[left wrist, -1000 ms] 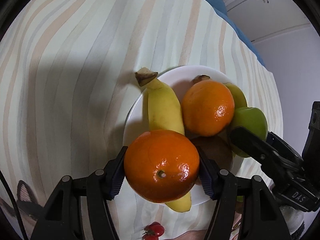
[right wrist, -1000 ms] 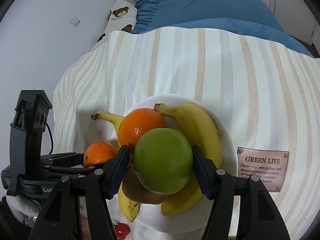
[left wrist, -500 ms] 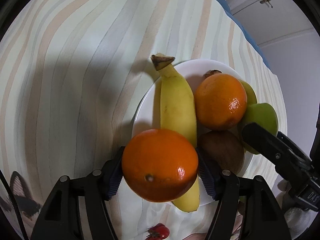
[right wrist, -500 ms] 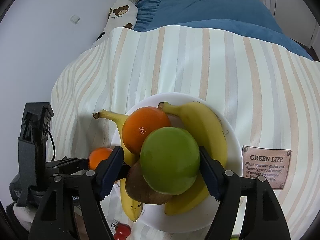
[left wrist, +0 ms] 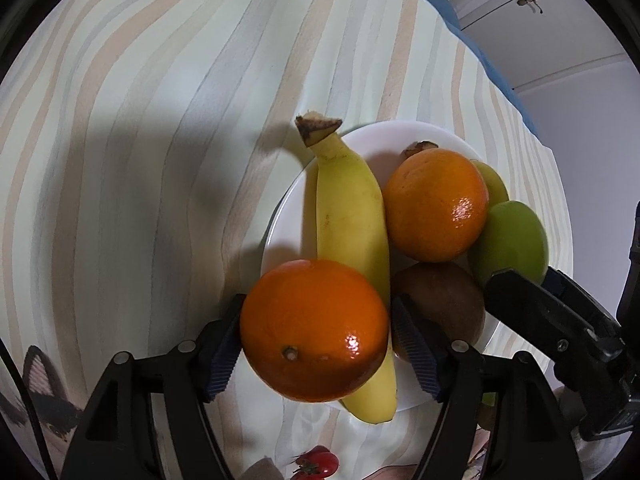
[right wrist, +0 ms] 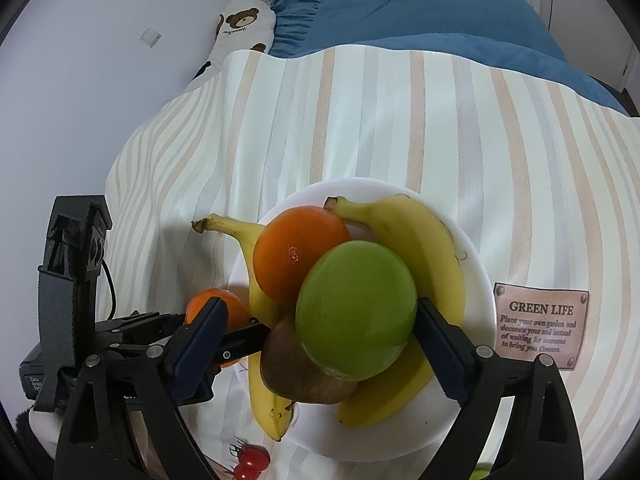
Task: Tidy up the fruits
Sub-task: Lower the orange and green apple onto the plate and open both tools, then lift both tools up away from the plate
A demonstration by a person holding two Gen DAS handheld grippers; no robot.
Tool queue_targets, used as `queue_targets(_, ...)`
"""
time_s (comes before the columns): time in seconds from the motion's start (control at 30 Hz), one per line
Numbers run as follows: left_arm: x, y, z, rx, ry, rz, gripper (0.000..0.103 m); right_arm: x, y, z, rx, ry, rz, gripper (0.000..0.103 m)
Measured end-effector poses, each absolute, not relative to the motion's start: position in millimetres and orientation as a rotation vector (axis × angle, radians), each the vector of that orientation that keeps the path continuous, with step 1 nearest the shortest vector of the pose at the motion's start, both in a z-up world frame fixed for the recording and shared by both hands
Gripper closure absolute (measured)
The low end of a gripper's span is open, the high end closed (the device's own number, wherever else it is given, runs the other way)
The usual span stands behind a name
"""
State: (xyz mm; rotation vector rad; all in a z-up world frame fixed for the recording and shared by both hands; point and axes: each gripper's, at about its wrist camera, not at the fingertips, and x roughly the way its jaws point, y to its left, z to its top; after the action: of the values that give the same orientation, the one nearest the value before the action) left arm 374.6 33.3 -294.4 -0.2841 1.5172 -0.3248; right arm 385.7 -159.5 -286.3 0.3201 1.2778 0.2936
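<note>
A white plate (left wrist: 280, 216) (right wrist: 476, 264) on the striped cloth holds two bananas (left wrist: 352, 216) (right wrist: 424, 240), an orange (left wrist: 436, 204) (right wrist: 296, 252), a brown kiwi (left wrist: 444, 300) (right wrist: 296, 372) and a green apple (left wrist: 512, 240) (right wrist: 356, 308). My left gripper (left wrist: 316, 336) is shut on a second orange (left wrist: 312, 328), held over the plate's near left edge; it also shows in the right wrist view (right wrist: 218, 308). My right gripper (right wrist: 320, 332) is open, its jaws standing wide of the green apple, which rests on the pile.
Small red cherry tomatoes (left wrist: 316, 460) (right wrist: 252, 460) lie on the cloth near the plate's front. A "GREEN LIFE" label (right wrist: 540, 328) is sewn to the cloth right of the plate. A blue blanket (right wrist: 420, 16) and bear pillow (right wrist: 240, 24) lie beyond.
My right gripper has opened and let go of the green apple, which now rests on the fruit pile. My left gripper with its orange has shifted slightly left of the plate.
</note>
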Motion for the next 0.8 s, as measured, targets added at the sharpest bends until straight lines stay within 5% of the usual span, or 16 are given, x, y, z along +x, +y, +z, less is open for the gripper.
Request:
queue_targets(0.37,382,22,-282,-0.232,1.477,-0.326,0.009,381,-174,-279,0.347,1.258,0.270,0.004)
queue_targets(0.8,358,12,-227,-0.025,1.281,-0.203,0.008,333,-196,-242,0.249,1.207,0.085,0.003)
